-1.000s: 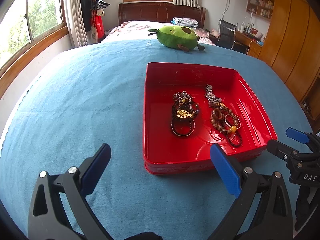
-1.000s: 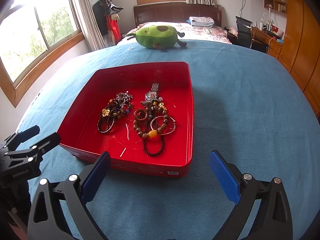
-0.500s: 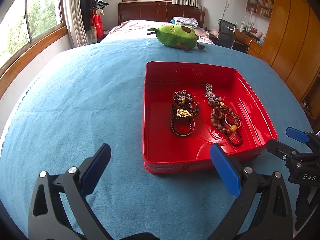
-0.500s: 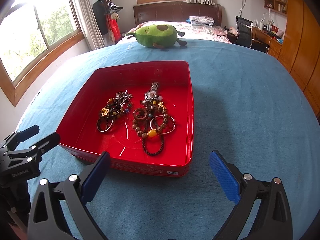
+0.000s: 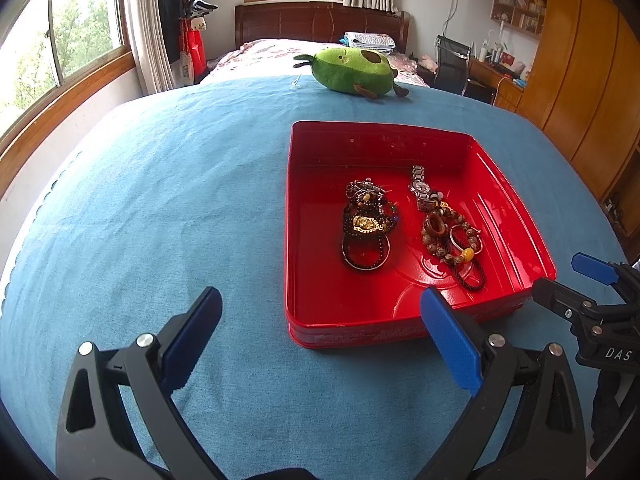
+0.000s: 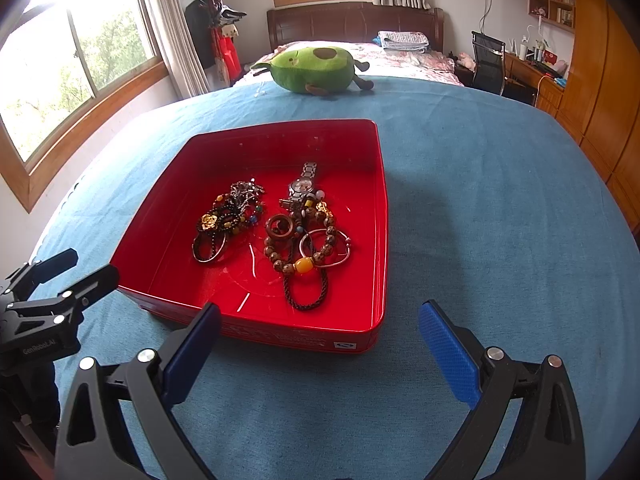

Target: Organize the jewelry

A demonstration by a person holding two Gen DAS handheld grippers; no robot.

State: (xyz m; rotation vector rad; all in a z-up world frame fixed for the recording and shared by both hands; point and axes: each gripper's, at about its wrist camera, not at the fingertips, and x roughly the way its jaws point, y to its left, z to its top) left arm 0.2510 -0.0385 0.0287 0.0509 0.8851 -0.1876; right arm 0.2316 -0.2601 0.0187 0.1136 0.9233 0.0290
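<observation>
A red tray lies on a blue cloth. In it are a dark bead-bracelet pile, a silver watch and a brown bead bracelet with an amber bead, rings and a dark cord. My left gripper is open and empty, just before the tray's near-left corner. My right gripper is open and empty, at the tray's near edge. Each gripper shows in the other's view, the right gripper and the left gripper.
A green avocado plush toy lies at the cloth's far edge. Behind it stand a bed, a coat rack, a desk with a chair and wooden wardrobes on the right. Windows line the left wall.
</observation>
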